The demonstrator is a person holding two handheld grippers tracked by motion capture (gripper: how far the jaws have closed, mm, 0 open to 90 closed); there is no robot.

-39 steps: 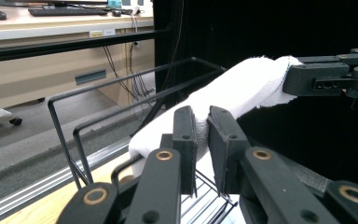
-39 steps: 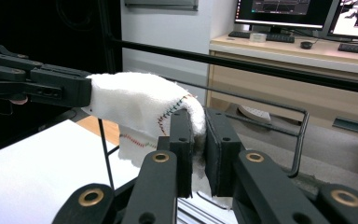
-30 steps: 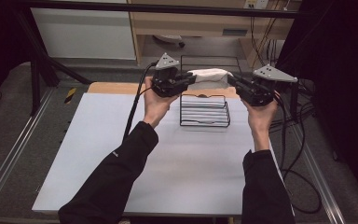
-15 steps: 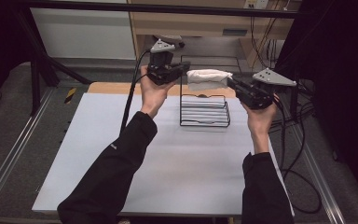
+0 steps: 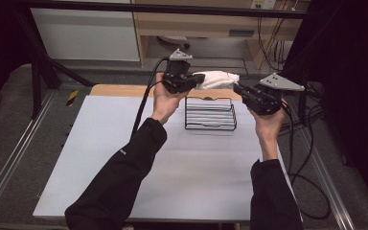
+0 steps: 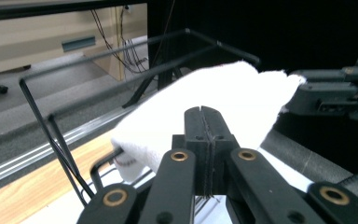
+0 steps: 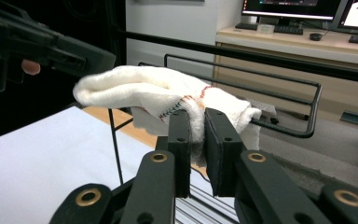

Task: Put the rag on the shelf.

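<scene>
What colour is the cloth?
White, with little red and coloured stitching along its edge; the cloth shows best in the right gripper view.

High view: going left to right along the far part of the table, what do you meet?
Left gripper → white cloth → right gripper. The wire rack sits below the cloth, so its place in the order is unclear.

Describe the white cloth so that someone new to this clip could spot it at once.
Start at the pale table and find the black wire rack near its far edge. Above the rack, the white cloth hangs stretched between the left gripper and the right gripper. It is the only soft white thing, with coloured stitching near one end.
</scene>
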